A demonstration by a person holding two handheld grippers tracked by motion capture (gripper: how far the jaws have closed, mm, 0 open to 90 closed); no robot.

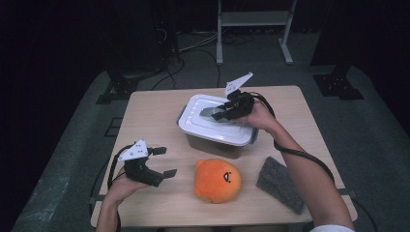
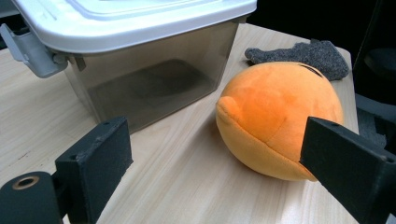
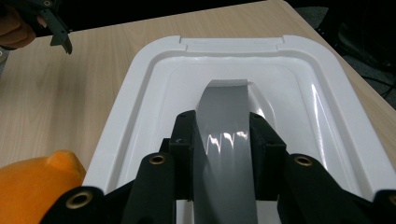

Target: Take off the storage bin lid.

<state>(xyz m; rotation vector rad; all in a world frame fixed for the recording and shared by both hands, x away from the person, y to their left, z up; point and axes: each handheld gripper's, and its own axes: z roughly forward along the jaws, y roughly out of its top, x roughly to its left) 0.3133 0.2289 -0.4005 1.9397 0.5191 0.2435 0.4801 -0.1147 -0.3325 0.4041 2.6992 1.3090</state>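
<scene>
Handle (image 3: 224, 140) clamped in right tongs (image 3: 223, 135); box (image 2: 154, 79) contents murky.

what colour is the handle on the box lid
Grey handle, on a white lid; clearest in the right gripper view.

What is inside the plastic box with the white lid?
Through the smoky wall of the box, nothing shows but a dark bare floor. The white lid covers the top, with the right gripper shut on its grey handle, so the far corners stay hidden.
</scene>
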